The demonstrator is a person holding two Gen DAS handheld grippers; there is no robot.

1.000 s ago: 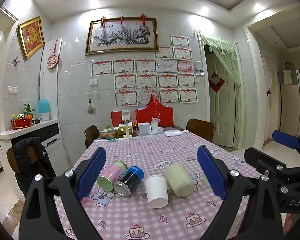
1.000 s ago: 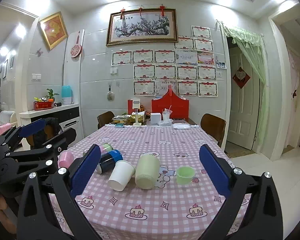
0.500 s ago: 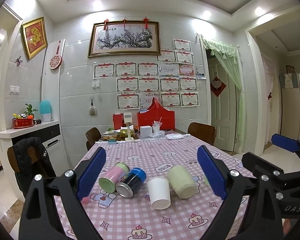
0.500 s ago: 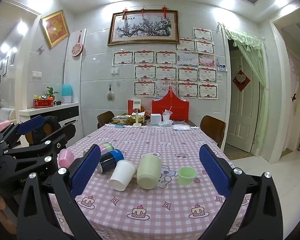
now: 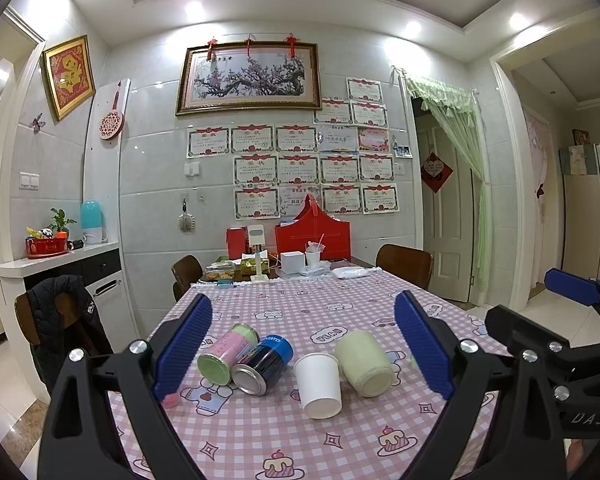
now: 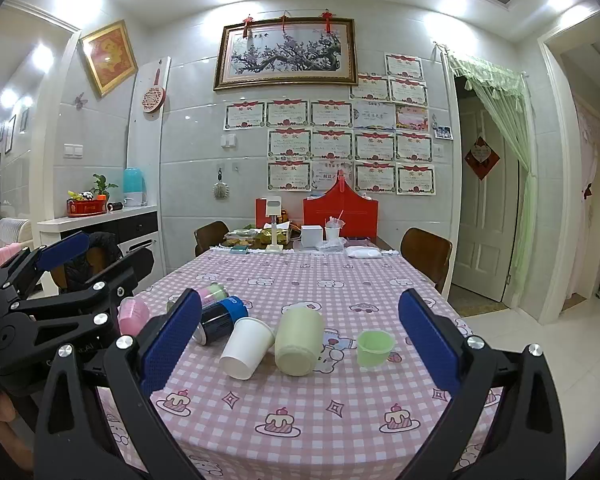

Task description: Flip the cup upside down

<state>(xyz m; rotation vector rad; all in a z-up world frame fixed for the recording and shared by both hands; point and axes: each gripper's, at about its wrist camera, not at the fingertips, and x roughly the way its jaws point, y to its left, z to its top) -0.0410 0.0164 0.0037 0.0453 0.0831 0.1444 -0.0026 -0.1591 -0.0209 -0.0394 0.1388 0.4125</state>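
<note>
Left gripper (image 5: 303,346) held above the near end of the table (image 5: 340,452), its blue-padded jaws spread wide with nothing between them; right gripper (image 6: 300,338) likewise spread wide and empty. Ahead of the left gripper, from left to right: a pink-and-green can (image 5: 228,354) on its side; touching it, a dark blue can (image 5: 264,364) on its side; a white paper cup (image 5: 319,384), lying between the two jaw lines and slightly right of centre; a pale green cup (image 5: 365,362) on its side, against the white cup. The white paper cup appears tipped, its wider end nearer the camera, plain and unmarked. From the right gripper's view a small green cup (image 6: 375,347) stands upright to the right of the group, inside the right jaw line, and a pink cup (image 6: 134,314) sits far left beside the left gripper.
</note>
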